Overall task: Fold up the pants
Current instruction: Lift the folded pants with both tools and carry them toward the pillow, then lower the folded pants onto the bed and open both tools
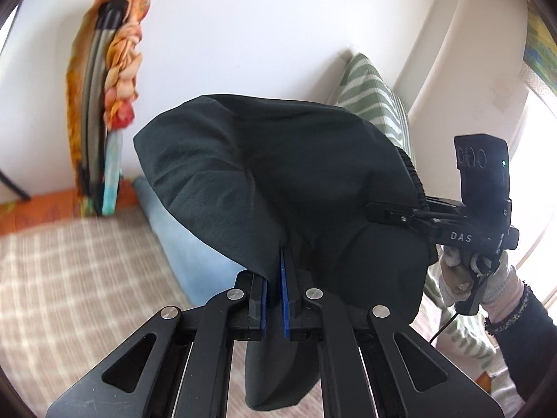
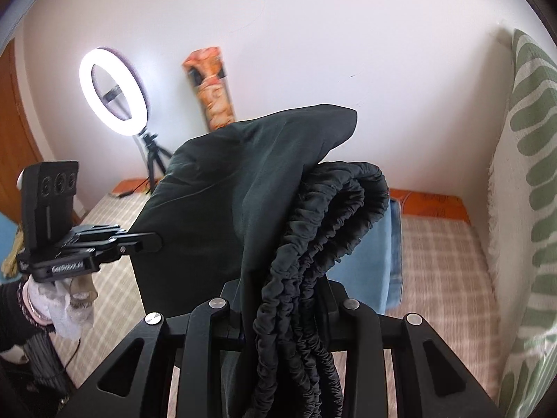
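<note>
Left gripper fingers are pinching a fabric edge of the dark pants; right gripper fingers are clamping the gathered waistband; pants are hanging above the checked bed

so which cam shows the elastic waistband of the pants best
The right wrist view: the gathered elastic waistband hangs bunched through the right gripper, ruching clear. The left wrist view shows only a short ribbed edge of it beside that gripper.

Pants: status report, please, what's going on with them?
Left tongs shut on pants. Right tongs shut on waistband. Pants lifted off bed. Nothing in the way.
</note>
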Demonstrator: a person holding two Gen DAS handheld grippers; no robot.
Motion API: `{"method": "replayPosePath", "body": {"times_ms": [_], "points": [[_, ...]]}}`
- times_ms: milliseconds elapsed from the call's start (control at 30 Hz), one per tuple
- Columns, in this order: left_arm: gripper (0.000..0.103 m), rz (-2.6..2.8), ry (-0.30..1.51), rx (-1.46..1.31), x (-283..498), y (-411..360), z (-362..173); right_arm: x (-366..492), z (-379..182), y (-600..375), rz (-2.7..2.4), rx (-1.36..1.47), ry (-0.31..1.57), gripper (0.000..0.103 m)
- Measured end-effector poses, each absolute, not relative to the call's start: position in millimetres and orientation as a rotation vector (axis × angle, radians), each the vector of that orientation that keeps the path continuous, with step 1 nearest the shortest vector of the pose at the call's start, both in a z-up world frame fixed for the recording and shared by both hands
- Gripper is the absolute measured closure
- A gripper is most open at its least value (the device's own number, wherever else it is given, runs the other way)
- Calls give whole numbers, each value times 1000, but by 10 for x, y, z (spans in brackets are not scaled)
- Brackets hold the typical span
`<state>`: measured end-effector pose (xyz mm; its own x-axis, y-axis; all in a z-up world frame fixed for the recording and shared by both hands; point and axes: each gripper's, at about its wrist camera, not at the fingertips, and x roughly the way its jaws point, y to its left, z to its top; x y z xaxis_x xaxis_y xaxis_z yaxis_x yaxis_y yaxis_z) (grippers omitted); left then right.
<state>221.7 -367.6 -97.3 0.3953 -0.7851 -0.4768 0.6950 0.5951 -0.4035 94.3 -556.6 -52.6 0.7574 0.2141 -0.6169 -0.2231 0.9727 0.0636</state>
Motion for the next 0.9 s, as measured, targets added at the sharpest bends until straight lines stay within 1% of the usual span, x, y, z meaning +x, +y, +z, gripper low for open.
{"method": "replayPosePath", "body": {"times_ms": [200,433,700,800,867,900], "points": [[99,-916,671,-135,2477,-3793,-973,1377,-539,-5626,224,-16,668,74],[99,-879,694,-133,2744,-3878,-1101,1698,-676,-5681,214,-35,691,74],[99,-788,743,-67,3036,-4042,-1320,2053,-995,-5802,179,-71,769,74],[98,-742,753,-53,3108,-4049,-1392,2151,-1084,-5862,138,-81,786,70],[97,-725,756,-38,3117,-4065,-1419,2199,-1125,-5897,96,-86,799,62],[96,-716,753,-25,3113,-4066,-1424,2212,-1136,-5917,68,-92,802,61]]}}
